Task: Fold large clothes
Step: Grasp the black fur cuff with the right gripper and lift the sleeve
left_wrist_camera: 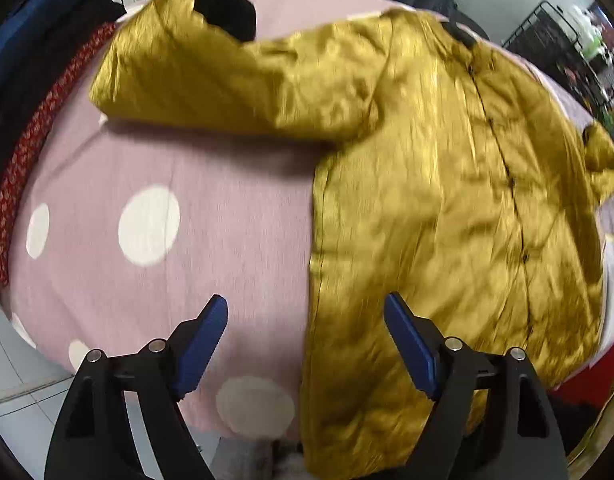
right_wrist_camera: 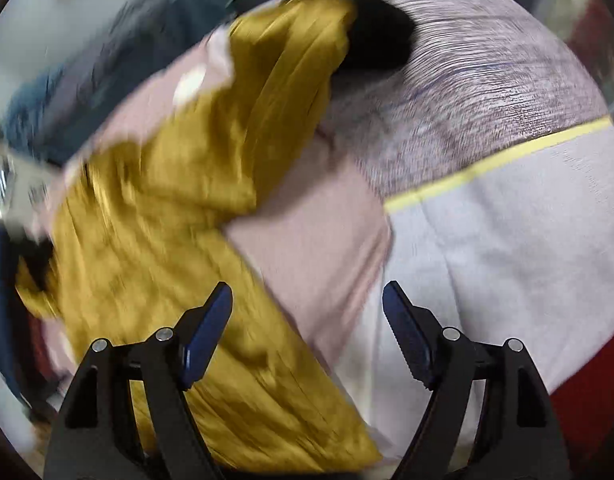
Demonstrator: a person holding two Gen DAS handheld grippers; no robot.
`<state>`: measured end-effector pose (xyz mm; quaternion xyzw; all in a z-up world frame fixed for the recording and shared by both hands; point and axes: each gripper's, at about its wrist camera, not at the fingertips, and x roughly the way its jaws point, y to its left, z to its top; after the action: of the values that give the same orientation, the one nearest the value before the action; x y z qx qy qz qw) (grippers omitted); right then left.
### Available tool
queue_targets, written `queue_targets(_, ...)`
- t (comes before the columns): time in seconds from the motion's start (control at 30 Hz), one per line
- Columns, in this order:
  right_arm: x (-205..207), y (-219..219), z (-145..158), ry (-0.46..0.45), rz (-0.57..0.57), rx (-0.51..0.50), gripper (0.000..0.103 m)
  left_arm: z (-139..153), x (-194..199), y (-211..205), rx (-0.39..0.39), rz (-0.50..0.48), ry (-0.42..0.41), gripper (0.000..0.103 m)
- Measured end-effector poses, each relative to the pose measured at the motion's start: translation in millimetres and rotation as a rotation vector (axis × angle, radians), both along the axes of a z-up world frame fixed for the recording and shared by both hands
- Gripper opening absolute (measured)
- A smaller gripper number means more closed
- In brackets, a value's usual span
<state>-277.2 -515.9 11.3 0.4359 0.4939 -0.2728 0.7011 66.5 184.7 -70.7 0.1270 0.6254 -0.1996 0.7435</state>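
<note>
A large mustard-yellow jacket lies spread flat on a pink bed cover with white dots. One sleeve stretches to the far left and ends in a black cuff. My left gripper is open and empty above the jacket's left hem edge. In the right wrist view the jacket fills the left side, its other sleeve running up to a black cuff. My right gripper is open and empty above the jacket's edge and the pink cover. This view is motion-blurred.
Dark blue and red patterned clothes lie along the bed's left edge. A black rack stands at the far right. A grey-and-white blanket with a yellow stripe covers the bed's right part. White floor tiles show at bottom left.
</note>
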Motion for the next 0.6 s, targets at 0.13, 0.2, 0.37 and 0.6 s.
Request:
queue_targets(0.13, 24, -60, -2, -0.133, -0.197, 0.087, 0.077, 3, 12, -38, 0.014, -0.017, -0.029, 0.08)
queue_targets(0.2, 30, -81, -8, -0.185, -0.268, 0.122, 0.077, 4, 10, -46, 0.016, -0.043, -0.032, 0.08)
queue_targets(0.37, 38, -126, -36, -0.243, -0.479, 0.221, 0.078, -1, -2, -55, 0.019, -0.042, -0.023, 0.08)
queue_targets(0.6, 80, -136, -62, -0.253, -0.419, 0.249, 0.043, -1, -8, -58, 0.035, -0.031, -0.007, 0.08)
